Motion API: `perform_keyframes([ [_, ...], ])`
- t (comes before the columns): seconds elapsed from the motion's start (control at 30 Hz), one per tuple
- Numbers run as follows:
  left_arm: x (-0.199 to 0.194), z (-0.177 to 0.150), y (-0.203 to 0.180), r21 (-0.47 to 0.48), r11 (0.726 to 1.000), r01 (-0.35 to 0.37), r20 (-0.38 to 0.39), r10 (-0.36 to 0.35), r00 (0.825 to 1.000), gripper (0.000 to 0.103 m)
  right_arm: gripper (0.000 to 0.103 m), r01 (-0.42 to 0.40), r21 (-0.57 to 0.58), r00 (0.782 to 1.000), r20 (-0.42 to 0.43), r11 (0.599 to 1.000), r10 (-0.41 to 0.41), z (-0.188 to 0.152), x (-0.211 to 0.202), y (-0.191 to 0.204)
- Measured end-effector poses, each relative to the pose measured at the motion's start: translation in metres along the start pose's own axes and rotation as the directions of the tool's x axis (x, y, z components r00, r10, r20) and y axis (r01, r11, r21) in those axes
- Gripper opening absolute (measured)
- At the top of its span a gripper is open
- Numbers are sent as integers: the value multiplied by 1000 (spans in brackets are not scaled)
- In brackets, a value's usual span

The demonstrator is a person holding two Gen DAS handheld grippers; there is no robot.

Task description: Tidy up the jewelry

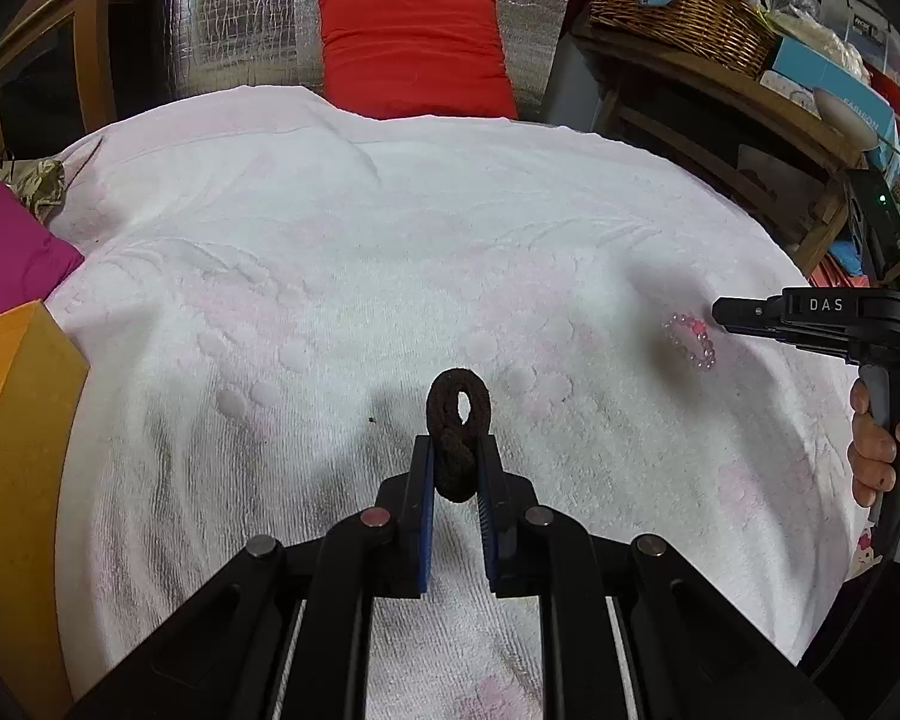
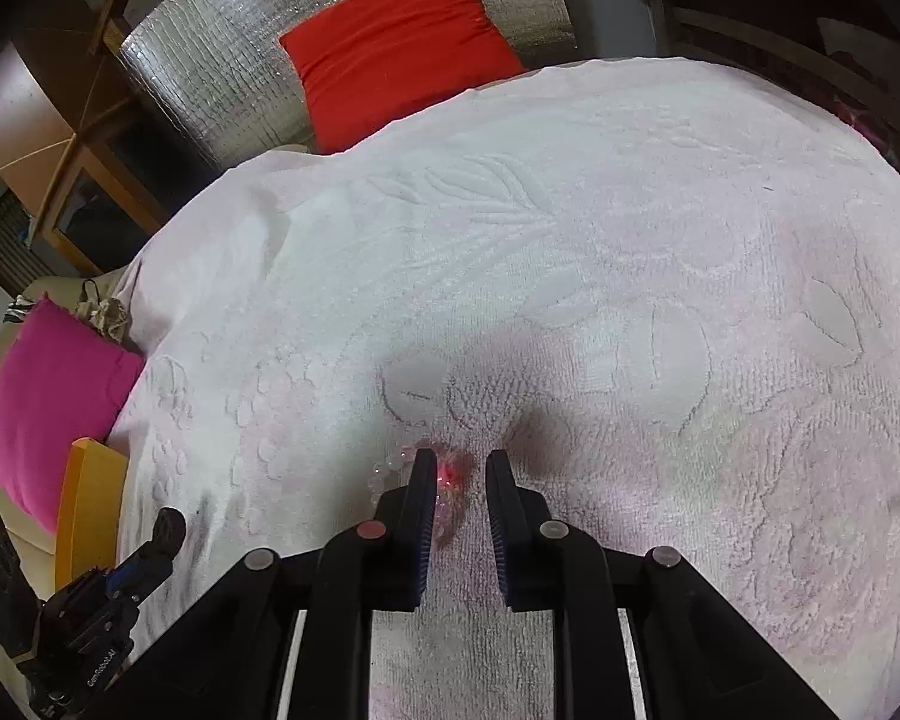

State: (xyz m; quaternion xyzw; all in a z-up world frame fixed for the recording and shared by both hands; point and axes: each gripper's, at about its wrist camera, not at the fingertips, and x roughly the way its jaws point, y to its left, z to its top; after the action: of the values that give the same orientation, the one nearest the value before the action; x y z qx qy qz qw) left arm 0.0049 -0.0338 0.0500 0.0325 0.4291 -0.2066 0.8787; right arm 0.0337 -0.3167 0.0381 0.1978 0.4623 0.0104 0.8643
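Note:
My left gripper (image 1: 457, 444) is shut on a dark brown braided cord loop (image 1: 457, 420) and holds it above the white towel (image 1: 330, 252). The loop also shows in the right wrist view (image 2: 168, 531), at the lower left. A pink beaded bracelet (image 1: 693, 339) lies on the towel at the right. My right gripper (image 2: 461, 459) is open and low over the bracelet (image 2: 450, 477); its left finger (image 2: 423, 480) covers part of the beads, and some beads lie between the jaws. The right gripper (image 1: 750, 315) shows from the side in the left wrist view.
An orange box (image 1: 24, 408) stands at the towel's left edge. A magenta cushion (image 1: 6, 246) lies left, a red cushion (image 1: 414, 54) at the back. A wooden shelf with a wicker basket (image 1: 678, 12) stands at the right.

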Motion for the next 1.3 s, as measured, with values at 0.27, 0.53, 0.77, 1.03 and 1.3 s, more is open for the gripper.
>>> perform_keyframes([
  [0.27, 1, 3, -3, -11, 1000, -21, -2, 21, 1000, 14, 36, 28, -93, 997, -62, 995, -34, -10, 17, 21],
  [0.53, 0, 3, 4, -31, 999, -39, -2, 39, 999, 14, 34, 154, -272, 988, 13, 950, -156, -26, 22, 45],
  [0.77, 0, 4, 3, -35, 998, -54, 0, 54, 999, 14, 16, 179, -310, 984, 46, 934, -174, -27, 16, 44],
  [1.03, -10, 5, 5, -52, 997, -63, 31, 64, 997, 14, 10, -12, -201, 998, 54, 980, 24, -12, -5, 32],
  [1.3, -25, 0, 7, -59, 995, -79, 57, 82, 995, 14, 10, -99, -191, 991, 73, 977, 115, -14, -16, 44],
])
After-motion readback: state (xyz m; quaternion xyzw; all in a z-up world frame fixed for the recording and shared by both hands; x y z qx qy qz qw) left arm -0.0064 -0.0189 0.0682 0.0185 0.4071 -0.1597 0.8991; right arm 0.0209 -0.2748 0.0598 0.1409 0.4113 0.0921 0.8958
